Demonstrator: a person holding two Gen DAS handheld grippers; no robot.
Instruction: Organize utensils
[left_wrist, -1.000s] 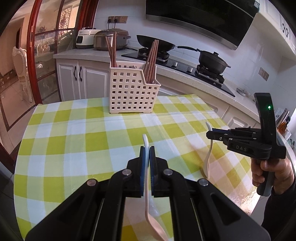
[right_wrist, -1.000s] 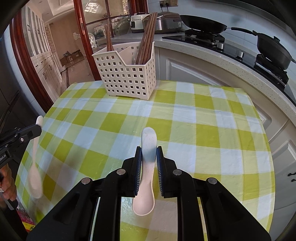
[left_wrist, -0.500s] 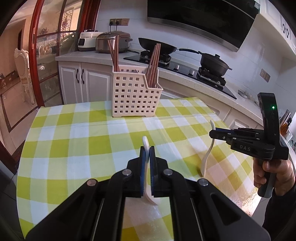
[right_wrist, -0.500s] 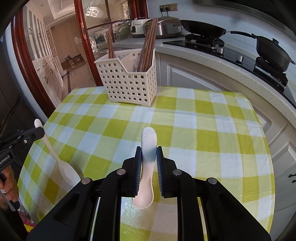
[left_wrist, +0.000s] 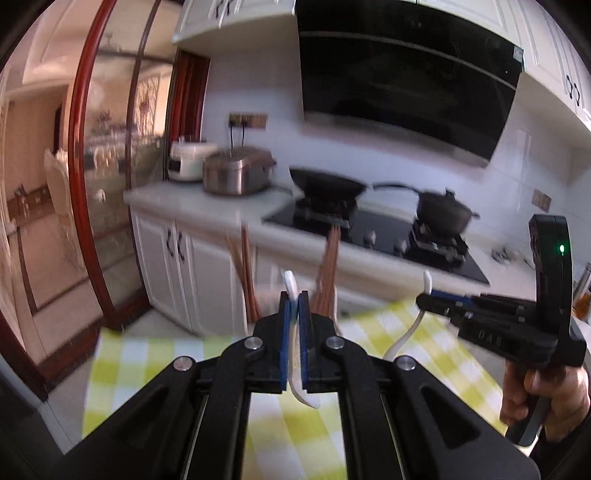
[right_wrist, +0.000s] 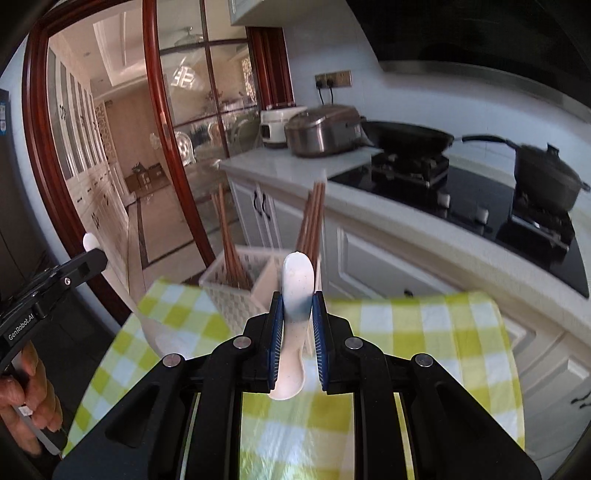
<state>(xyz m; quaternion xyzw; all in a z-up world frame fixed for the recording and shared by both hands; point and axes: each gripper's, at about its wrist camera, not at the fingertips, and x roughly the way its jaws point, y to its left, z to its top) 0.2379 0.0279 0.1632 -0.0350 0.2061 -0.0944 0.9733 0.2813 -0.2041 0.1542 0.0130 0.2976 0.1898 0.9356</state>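
Observation:
My left gripper (left_wrist: 294, 301) is shut on a white spoon (left_wrist: 291, 286), handle tip up, bowl hanging below the jaws. My right gripper (right_wrist: 297, 301) is shut on a second white spoon (right_wrist: 297, 284), also handle up. Each gripper shows in the other's view: the right one (left_wrist: 428, 301) at the right, the left one (right_wrist: 94, 254) at the left. The white lattice utensil basket (right_wrist: 236, 291) stands on the table's far edge, just beyond both grippers, with brown chopsticks (right_wrist: 312, 221) in two compartments. In the left wrist view the basket is mostly hidden; its chopsticks (left_wrist: 330, 269) rise behind the jaws.
A yellow-green checked tablecloth (right_wrist: 424, 332) covers the table. Behind it runs a white kitchen counter (right_wrist: 280, 166) with rice cookers (right_wrist: 321, 129), a wok (right_wrist: 410, 136) and a pot (right_wrist: 546, 177) on the stove. A red-framed glass door (right_wrist: 155, 122) is at the left.
Both grippers have risen and tilted up with their spoons and moved closer to the basket. The views now show more of the kitchen wall and less of the table.

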